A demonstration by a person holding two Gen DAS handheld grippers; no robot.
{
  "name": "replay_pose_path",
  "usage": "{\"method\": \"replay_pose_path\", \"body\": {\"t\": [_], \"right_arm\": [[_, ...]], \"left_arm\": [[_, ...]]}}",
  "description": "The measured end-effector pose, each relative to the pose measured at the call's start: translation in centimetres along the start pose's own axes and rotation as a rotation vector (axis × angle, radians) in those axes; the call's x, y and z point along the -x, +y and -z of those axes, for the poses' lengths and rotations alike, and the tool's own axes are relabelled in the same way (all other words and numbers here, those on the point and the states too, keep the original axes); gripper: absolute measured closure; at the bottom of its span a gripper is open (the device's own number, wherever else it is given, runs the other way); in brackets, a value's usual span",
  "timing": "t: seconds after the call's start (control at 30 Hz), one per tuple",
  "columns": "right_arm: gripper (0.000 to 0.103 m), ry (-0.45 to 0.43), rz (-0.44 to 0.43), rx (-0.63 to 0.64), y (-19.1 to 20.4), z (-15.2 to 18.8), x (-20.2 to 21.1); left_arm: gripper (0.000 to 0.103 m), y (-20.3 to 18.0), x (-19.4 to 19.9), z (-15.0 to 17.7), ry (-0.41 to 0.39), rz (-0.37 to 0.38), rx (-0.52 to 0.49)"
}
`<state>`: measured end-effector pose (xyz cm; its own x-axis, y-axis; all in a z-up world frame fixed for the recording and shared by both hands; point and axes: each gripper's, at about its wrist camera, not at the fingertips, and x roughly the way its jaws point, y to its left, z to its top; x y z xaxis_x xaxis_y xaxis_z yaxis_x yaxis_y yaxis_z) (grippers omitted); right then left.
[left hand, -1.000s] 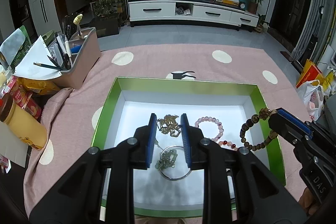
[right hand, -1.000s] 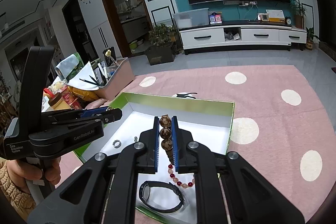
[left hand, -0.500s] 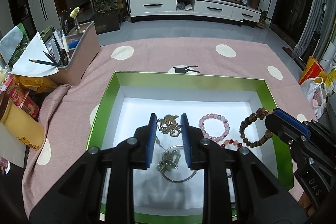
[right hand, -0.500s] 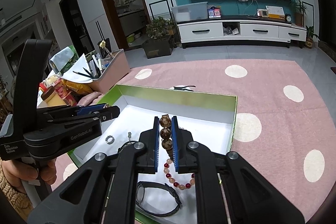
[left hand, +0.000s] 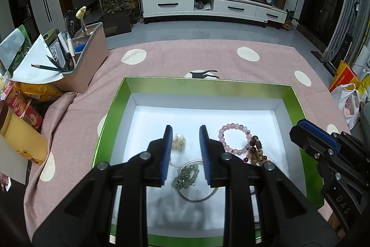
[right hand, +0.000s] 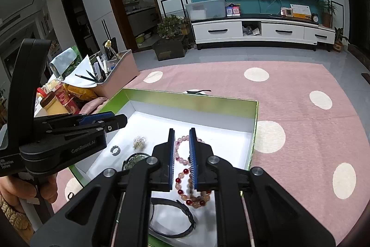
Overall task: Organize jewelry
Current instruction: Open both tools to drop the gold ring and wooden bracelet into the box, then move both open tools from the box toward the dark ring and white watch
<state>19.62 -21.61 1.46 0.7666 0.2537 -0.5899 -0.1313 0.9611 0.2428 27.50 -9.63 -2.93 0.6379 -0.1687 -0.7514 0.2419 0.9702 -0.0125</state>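
A green box (left hand: 293, 98) with a white floor lies on the pink dotted cloth. Inside lie a pink bead bracelet (left hand: 233, 139), a brown wooden bead bracelet (left hand: 255, 152) in a heap beside it, a gold chain (left hand: 178, 141), green beads (left hand: 186, 178) on a silver bangle (left hand: 196, 199), a small ring (right hand: 115, 150) and a black band (right hand: 172, 221). My left gripper (left hand: 185, 154) is open and empty above the gold chain. My right gripper (right hand: 181, 159) is open and empty above the pink bracelet (right hand: 185, 139); the brown and red beads (right hand: 194, 197) lie below it.
A pink organiser bin (left hand: 85, 61) with pencils and paper stands at the left. A yellow jar (left hand: 20, 138) and snack packets (left hand: 23, 105) sit at the left edge. Bags (left hand: 346, 94) lie on the floor to the right. A TV cabinet (left hand: 208, 5) stands far behind.
My right gripper has opened and let go of the brown bead bracelet, which now lies in the box beside the pink bracelet. My left gripper has opened wider.
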Motion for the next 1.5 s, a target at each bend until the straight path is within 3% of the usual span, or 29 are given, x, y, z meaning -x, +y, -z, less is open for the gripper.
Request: {"method": "replay_pose_path", "body": {"t": [0.1, 0.17, 0.3, 0.4, 0.53, 0.63, 0.73, 0.97, 1.5], "right_arm": [[0.09, -0.005, 0.004, -0.002, 0.0, 0.0, 0.4], [0.08, -0.013, 0.004, -0.007, 0.0, 0.0, 0.8], [0.072, -0.029, 0.008, -0.016, 0.1, 0.1, 1.8], [0.058, -0.047, 0.02, -0.02, 0.1, 0.3, 2.8], [0.04, -0.076, 0.038, -0.029, 0.2, 0.5, 4.4], [0.038, -0.086, 0.045, -0.035, 0.2, 0.8, 5.5], [0.027, -0.095, 0.062, -0.043, 0.3, 1.1, 6.5], [0.018, -0.125, 0.081, -0.058, 0.5, 1.9, 9.2], [0.014, -0.159, 0.065, -0.059, 2.2, 4.5, 14.4]], "left_arm": [[0.07, 0.1, 0.4, 0.0, -0.005, 0.004, 0.003], [0.061, 0.1, 0.7, 0.0, -0.012, 0.006, 0.001], [0.052, 0.1, 1.7, 0.0, -0.027, 0.006, -0.003], [0.041, 0.1, 2.6, 0.1, -0.04, 0.003, -0.002], [0.019, 0.3, 3.8, 0.2, -0.055, -0.004, 0.01], [0.012, 0.6, 4.8, 0.5, -0.062, -0.004, 0.023], [0.009, 0.9, 5.6, 0.8, -0.06, -0.001, 0.033], [0.003, 1.0, 8.0, 2.0, -0.066, 0.026, 0.043], [0.002, 2.2, 13.0, 5.7, -0.085, 0.06, 0.081]]}}
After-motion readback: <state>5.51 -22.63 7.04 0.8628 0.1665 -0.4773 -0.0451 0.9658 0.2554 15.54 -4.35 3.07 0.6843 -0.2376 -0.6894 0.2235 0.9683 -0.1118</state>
